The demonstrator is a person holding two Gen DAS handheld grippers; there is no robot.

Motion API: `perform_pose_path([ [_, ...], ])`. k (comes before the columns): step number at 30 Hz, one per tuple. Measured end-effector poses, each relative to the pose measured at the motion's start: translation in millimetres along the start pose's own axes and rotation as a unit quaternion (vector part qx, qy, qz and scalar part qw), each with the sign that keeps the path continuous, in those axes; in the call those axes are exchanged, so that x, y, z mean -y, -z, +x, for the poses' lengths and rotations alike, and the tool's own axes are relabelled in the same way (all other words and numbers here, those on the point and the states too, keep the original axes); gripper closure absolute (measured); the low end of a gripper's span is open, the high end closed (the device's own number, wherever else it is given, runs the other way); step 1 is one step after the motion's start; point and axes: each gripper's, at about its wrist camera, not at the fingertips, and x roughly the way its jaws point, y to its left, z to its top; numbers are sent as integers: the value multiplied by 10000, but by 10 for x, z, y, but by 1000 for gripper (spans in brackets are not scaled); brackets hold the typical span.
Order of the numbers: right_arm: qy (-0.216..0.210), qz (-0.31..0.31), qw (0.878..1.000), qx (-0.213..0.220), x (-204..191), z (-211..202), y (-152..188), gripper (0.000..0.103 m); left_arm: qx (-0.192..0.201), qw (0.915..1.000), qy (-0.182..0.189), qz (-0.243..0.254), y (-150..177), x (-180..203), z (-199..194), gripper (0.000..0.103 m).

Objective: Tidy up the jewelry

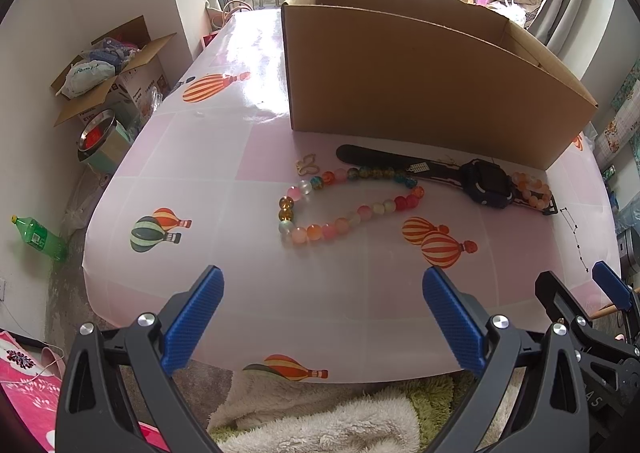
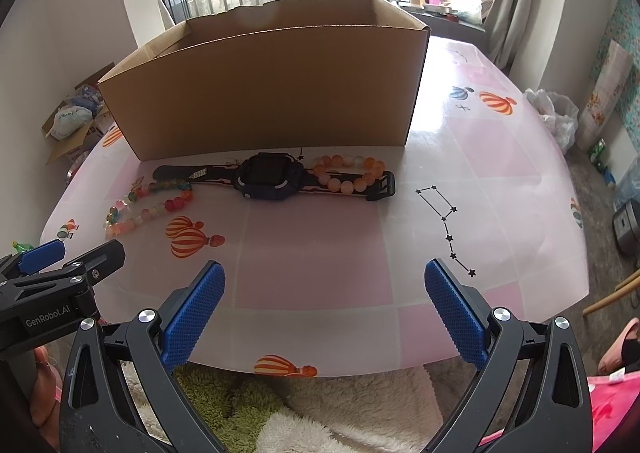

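Left gripper [image 1: 322,315]: fingers spread wide, empty, low in frame over the desk [image 1: 224,157] edge.
Right gripper [image 2: 324,313]: likewise wide, empty.
Jewelry: necklace [image 1: 344,209], watch [image 2: 272,177], bracelet [image 2: 348,173] centre frame, before the box [image 1: 420,85].
Left view only: butterfly charm [image 1: 306,165], bottle [image 1: 40,239] at left edge.

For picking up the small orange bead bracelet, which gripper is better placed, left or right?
Probably the right gripper: open, facing the orange bead bracelet lying over the watch strap. The left gripper sits before the multicoloured necklace.
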Motion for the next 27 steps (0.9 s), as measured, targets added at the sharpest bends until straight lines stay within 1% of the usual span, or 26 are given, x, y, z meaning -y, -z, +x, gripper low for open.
perform_pose_path([
  [22, 55, -44, 10000, -28, -10, 11, -26, 7, -22, 10000, 36, -58, 9, -65, 6, 5],
  [27, 88, -51, 9999, -14, 19, -11, -12, 7, -170, 9998, 54, -98, 6, -126, 98, 6],
])
